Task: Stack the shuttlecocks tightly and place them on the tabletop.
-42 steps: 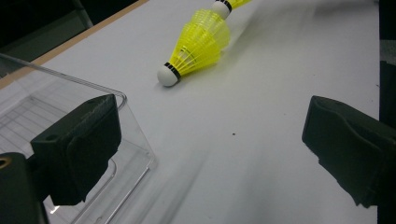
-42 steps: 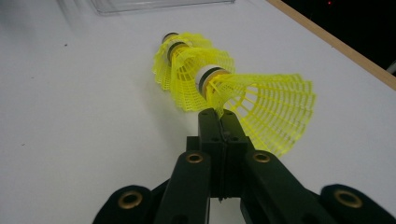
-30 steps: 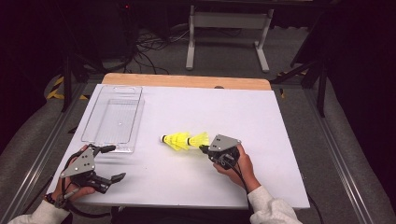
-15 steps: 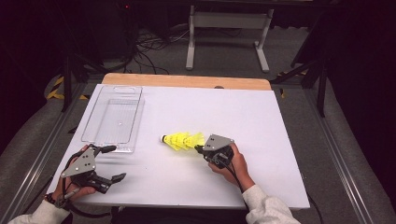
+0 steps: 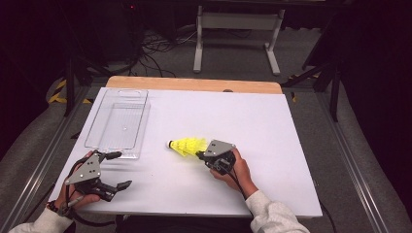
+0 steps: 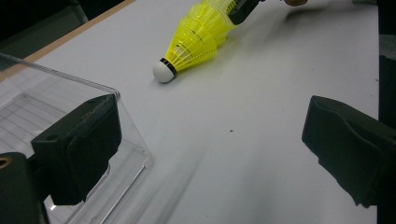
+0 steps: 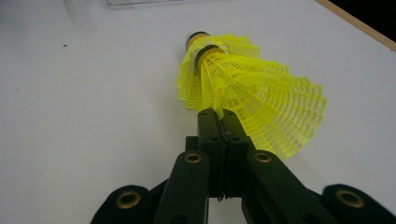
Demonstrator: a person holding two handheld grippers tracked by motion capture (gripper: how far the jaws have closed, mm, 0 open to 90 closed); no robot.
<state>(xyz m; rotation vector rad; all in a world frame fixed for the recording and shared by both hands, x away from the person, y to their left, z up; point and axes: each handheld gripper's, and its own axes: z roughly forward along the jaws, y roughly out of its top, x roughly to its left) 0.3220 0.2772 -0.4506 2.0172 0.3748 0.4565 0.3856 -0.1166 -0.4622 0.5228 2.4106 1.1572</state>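
The right gripper (image 5: 200, 155), jaws pressed together on the skirt edge of the nested yellow plastic shuttlecocks (image 5: 187, 145) lying mid-table, appears to have just secured them, with the clear plastic tray (image 5: 118, 124) unfilled and the left gripper (image 5: 119, 170) waiting wide open beside it.

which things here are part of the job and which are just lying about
In the job: yellow shuttlecocks, nested in a stack; right gripper, shut on their skirt edge; clear tray; left gripper, open near the tray.

Lying about: metal stand and cables behind the table.
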